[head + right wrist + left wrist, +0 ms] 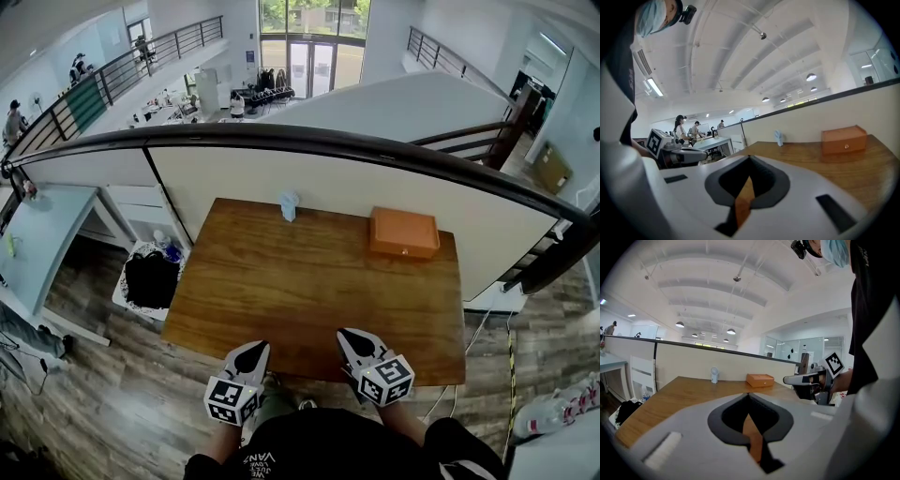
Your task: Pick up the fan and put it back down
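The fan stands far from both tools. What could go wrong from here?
1. The left tool and right tool are both shut; arriving like that would likely knock the small upright fan over.
2. The fan stands across the whole table, so the reach is long and aim may suffer.
3. The orange box to its right could be bumped.

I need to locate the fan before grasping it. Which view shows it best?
The head view: the fan stands clear at the table's far edge, left of the orange box. Both gripper views show it side-on, small and distant.
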A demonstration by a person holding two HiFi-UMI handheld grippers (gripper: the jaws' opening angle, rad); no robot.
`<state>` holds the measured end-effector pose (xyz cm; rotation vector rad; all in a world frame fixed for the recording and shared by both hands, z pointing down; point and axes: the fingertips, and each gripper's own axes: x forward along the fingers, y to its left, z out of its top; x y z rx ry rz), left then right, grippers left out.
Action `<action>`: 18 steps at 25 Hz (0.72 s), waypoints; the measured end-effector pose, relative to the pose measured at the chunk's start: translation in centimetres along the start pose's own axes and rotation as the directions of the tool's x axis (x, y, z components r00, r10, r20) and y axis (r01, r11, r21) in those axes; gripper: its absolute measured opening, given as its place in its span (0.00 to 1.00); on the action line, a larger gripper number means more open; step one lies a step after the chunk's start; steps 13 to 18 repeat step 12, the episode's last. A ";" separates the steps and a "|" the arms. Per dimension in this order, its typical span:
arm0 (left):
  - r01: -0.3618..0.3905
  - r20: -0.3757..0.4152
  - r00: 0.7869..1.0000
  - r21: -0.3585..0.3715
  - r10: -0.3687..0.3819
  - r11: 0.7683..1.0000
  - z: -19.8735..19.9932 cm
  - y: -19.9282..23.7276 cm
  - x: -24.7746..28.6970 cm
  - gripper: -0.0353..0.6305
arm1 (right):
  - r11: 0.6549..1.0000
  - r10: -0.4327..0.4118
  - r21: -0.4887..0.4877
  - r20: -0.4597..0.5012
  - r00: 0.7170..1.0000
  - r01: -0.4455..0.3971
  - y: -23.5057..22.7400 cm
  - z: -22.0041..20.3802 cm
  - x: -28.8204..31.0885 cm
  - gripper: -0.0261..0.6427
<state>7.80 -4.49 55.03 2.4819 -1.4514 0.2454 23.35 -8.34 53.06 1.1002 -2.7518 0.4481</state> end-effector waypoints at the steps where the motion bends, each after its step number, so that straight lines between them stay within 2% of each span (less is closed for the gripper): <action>1: -0.001 0.003 1.000 -0.004 0.001 1.000 0.2 -0.1 0.1 0.07 | 1.000 0.000 -0.001 0.001 1.000 0.000 0.0 0.0 0.0 0.06; 18: -0.003 0.006 1.000 0.010 0.003 1.000 0.2 0.1 0.3 0.07 | 1.000 -0.004 -0.001 0.000 1.000 0.004 -0.1 0.1 0.1 0.06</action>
